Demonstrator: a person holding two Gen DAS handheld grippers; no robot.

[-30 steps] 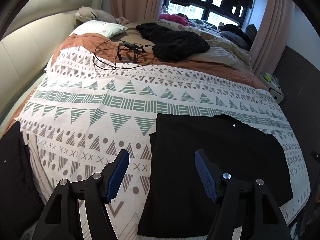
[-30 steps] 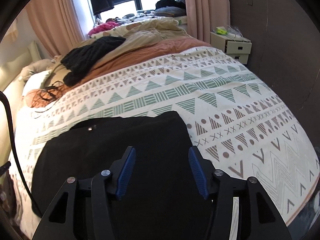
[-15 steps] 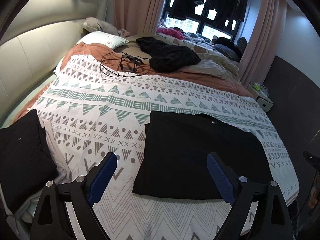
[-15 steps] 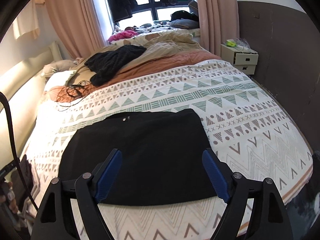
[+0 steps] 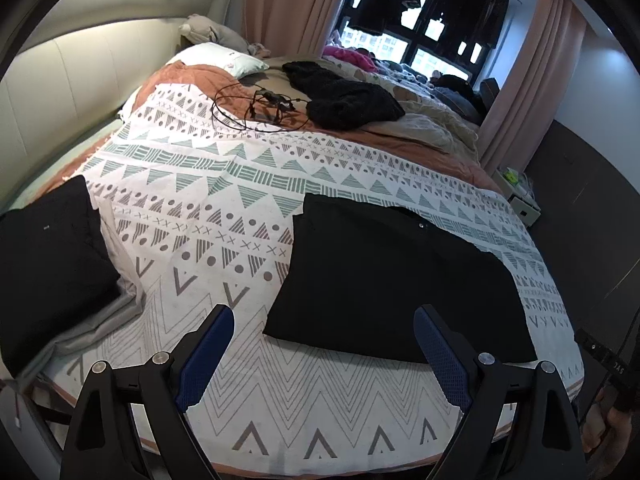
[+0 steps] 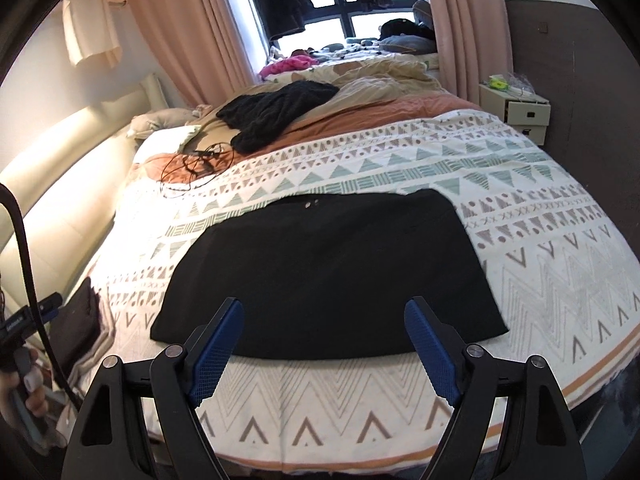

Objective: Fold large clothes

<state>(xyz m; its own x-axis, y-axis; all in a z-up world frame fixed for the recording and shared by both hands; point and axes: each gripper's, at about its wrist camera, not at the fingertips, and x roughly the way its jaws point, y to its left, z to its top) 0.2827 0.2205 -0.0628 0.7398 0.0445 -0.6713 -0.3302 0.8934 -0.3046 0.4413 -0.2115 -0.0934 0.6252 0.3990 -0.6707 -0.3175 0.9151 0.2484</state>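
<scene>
A black garment (image 5: 384, 276) (image 6: 332, 272) lies folded flat in a rectangle on the patterned bedspread (image 5: 224, 208) (image 6: 560, 248), near the bed's front edge. My left gripper (image 5: 322, 320) hovers open above the bed edge, short of the garment's near left corner, with nothing between its blue pads. In the right wrist view my right gripper (image 6: 324, 312) is open too, back from the garment's near edge, empty.
A stack of folded dark and grey clothes (image 5: 52, 264) (image 6: 80, 320) sits at the bed's left edge. A black knit (image 5: 344, 98), cables (image 5: 256, 110), pillows and a rumpled duvet lie at the far end. A nightstand (image 6: 516, 110) stands at right. A hand (image 6: 28, 384) holds the other gripper's handle.
Both grippers opened wider and drew back and up from the black garment, which stays flat on the bed. More of the bed edge and the folded stack came into view.
</scene>
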